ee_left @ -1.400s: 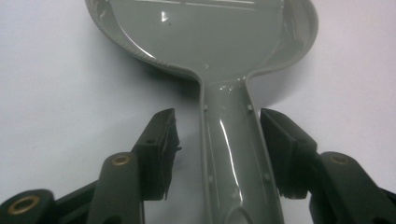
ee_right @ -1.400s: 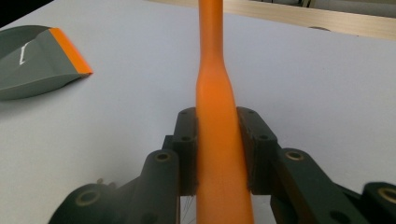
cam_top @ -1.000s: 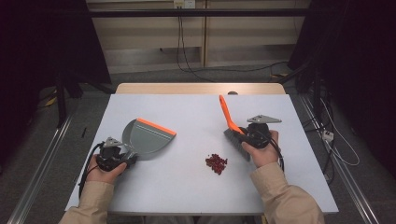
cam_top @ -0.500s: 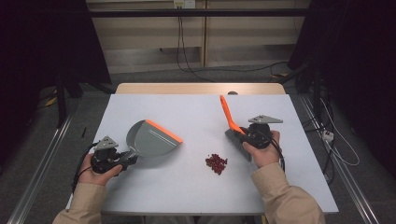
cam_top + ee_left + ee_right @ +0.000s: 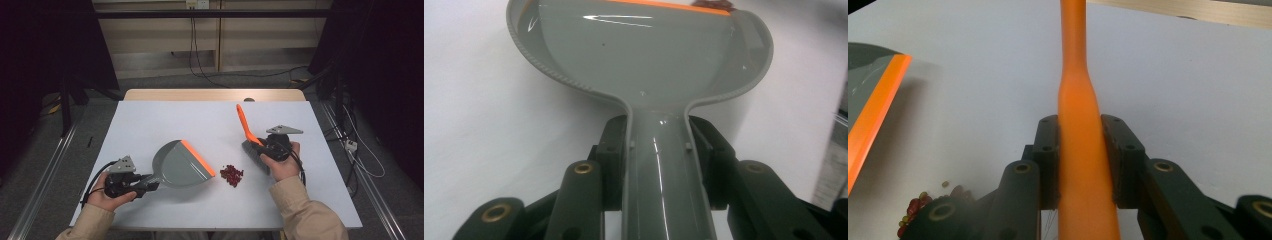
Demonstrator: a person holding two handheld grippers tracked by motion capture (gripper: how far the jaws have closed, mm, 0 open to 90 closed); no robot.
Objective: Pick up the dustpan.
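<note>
A grey dustpan [image 5: 177, 164] with an orange lip lies on the white table [image 5: 160, 125], its lip turned toward a small heap of red beans [image 5: 232, 174]. My left gripper [image 5: 142, 184] is shut on the dustpan's handle [image 5: 659, 165], both pads pressing its sides. At the right, my right gripper [image 5: 260, 146] is shut on a brush with an orange handle [image 5: 244, 124] that points up and away; its grey bristle head [image 5: 254, 156] rests on the table just right of the beans. The right gripper view has the orange handle [image 5: 1079, 150] clamped between the pads and the beans [image 5: 915, 210] at lower left.
The dustpan's orange lip [image 5: 873, 120] sits at the left of the right gripper view. A wooden strip [image 5: 215, 95] borders the table's far edge. Cables [image 5: 200, 60] trail over the floor behind it, and metal rails [image 5: 45, 165] run along both sides.
My left hand has swung the dustpan toward the right and nearer the beans, turning its lip to face them. The right hand and brush have stayed still.
</note>
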